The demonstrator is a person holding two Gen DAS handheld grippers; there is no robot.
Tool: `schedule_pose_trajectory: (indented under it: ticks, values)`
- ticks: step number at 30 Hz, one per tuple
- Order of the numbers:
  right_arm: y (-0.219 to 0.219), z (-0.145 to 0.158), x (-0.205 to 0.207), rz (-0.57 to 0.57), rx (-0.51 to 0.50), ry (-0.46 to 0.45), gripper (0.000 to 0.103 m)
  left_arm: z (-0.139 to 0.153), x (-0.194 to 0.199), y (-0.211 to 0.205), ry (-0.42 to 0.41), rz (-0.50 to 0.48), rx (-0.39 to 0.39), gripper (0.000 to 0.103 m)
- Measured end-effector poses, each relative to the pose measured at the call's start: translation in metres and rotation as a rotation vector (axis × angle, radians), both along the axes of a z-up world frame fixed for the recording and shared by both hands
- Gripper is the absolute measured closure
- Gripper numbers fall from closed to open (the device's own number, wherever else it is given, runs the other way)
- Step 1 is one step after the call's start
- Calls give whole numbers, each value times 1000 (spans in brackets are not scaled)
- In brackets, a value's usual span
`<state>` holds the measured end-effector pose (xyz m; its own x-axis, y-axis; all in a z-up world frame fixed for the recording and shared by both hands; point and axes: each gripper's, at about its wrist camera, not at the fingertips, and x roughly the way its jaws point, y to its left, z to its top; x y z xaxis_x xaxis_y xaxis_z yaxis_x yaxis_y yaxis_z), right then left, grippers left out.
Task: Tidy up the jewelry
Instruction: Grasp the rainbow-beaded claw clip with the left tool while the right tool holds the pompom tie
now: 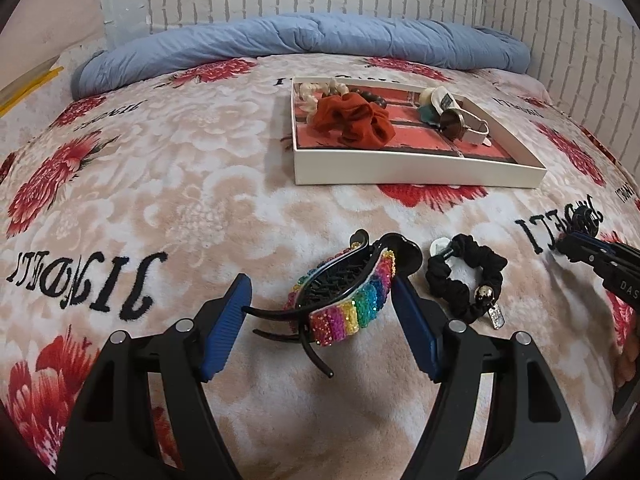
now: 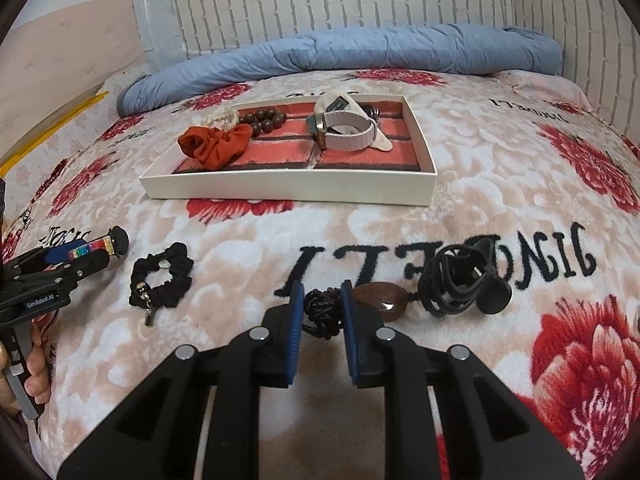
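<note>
In the left wrist view my left gripper (image 1: 320, 304) spans a rainbow-beaded black hair claw (image 1: 344, 300): its sparkly side lies against the right pad and a black prong meets the left pad. Right of it lies a black scrunchie (image 1: 464, 280) with a small charm. My right gripper (image 2: 322, 308) is shut on the black braided cord (image 2: 322, 310) of a necklace with a brown stone (image 2: 380, 300), low over the blanket. A black claw clip (image 2: 468, 284) lies just right of the stone. The white tray (image 2: 288, 188) sits farther back.
The tray holds an orange scrunchie (image 2: 216, 144), brown beads (image 2: 260, 120), a cream scrunchie and a watch (image 2: 344, 128). A rolled blue duvet (image 1: 304, 40) lies along the brick-pattern wall. A floral blanket (image 1: 160, 200) covers the bed. A hand (image 2: 36, 364) grips the left tool.
</note>
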<state>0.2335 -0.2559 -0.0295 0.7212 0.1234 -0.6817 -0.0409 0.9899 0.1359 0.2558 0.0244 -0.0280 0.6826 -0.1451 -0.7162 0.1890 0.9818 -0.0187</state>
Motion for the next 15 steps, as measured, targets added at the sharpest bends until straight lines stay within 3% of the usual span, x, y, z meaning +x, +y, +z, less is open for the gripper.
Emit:
schedule_pose_trajectory:
  ticks: [15]
  values:
    - [0,4,2,12,18,-14,84,8,-3,5,-54,18,4,33]
